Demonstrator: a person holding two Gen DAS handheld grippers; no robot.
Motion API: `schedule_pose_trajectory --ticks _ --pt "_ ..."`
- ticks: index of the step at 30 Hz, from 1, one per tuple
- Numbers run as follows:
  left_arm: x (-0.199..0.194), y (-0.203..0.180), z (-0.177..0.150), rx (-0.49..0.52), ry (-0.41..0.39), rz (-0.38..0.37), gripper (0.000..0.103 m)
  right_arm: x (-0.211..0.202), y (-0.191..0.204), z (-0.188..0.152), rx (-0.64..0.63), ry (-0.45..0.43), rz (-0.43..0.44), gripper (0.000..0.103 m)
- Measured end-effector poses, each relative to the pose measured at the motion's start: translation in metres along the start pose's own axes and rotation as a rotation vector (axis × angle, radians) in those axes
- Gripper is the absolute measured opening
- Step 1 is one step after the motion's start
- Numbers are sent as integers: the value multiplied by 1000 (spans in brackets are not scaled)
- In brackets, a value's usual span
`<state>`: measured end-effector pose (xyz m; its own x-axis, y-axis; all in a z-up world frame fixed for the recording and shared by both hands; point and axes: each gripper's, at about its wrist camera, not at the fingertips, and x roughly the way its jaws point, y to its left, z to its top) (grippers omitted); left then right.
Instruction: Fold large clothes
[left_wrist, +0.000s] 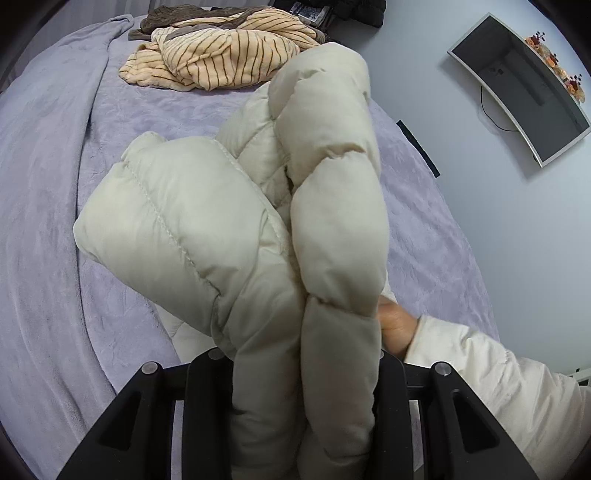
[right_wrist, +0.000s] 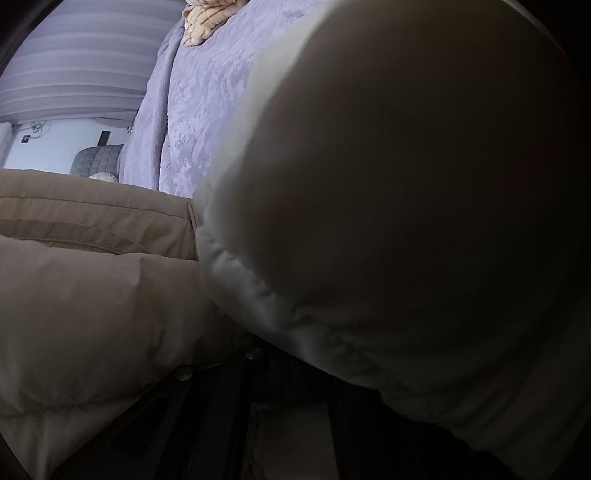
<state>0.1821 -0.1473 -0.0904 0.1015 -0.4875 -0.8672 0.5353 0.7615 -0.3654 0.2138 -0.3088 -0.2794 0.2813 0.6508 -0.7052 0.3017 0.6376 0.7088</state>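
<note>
Bedroom, one bed, clothes in handling.

Item one: a cream quilted puffer jacket (left_wrist: 258, 221), thick and stitched in padded channels. It is gathered into a bulky bundle and lifted clear above the bed, its folds bunched between the two black fingers of the left gripper (left_wrist: 299, 376). The jaws stand part-way apart and pinch the padded fabric, which fills the gap between them.

Item two: a hand (left_wrist: 395, 325) in a white sleeve (left_wrist: 498, 387), at the right of the bundle, touching the jacket's edge just beside the left gripper.

Item three: the right gripper (right_wrist: 258, 369), seen only in its own view, dark and mostly covered. Padded cloth presses close against the lens: a pale, blurred bulge (right_wrist: 406, 221) fills the right of the view, and a tan quilted fold (right_wrist: 92, 277) lies at the left. Its jaws are pressed fully together; whether any cloth is caught between them cannot be told, since the fingertips are hidden in shadow.

Item four: a lavender plush blanket (left_wrist: 55, 184) spread over the bed, with a raised fold along its left side.

Item five: a cream fleece garment with thin brown stripes (left_wrist: 221, 59), crumpled at the far end of the bed, well apart from the jacket. A brown piece (left_wrist: 177, 18) lies against it.

Item six: a curved grey-framed monitor (left_wrist: 517, 88), on the pale surface beyond the bed's right edge, with a thin black cable (left_wrist: 491, 114) trailing from it.
</note>
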Motion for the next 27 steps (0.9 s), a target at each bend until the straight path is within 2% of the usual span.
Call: schedule_pose_trajectory --ticks 2,3,5,8,9,10,11,12,16,18,23,25,27 --pt "0 -5 0 19 9 17 36 -16 3 1 12 29 36 0" --pt "0 -7 1 23 16 31 36 -32 7 1 -8 12 35 4" --pt "1 -10 2 23 22 54 36 -72 11 -6 -51 -53 38 4" --pt "3 -22 4 35 23 93 36 -129 -1 -26 -32 -141 11 4" --pt "5 -27 4 39 23 102 38 -144 -7 -36 -18 -153 16 4" --pt "6 -34 3 38 23 103 49 -155 -13 -45 -2 -157 33 4" --pt "8 -40 4 34 21 99 55 -162 -19 -55 16 -154 54 4" --pt "10 -46 5 32 17 103 63 -165 -25 -65 34 -147 64 4" --pt "22 -69 11 55 33 93 64 -149 -59 -95 122 -116 43 4" --pt "22 -81 10 79 37 81 64 -145 -86 -105 181 -118 101 4" --pt "14 -110 11 159 33 51 65 -125 -107 -101 261 -139 213 3" --pt "13 -119 12 181 16 16 85 -119 -111 -100 267 -131 243 3" --pt "20 -126 11 204 19 12 85 -115 -114 -100 293 -122 268 3"
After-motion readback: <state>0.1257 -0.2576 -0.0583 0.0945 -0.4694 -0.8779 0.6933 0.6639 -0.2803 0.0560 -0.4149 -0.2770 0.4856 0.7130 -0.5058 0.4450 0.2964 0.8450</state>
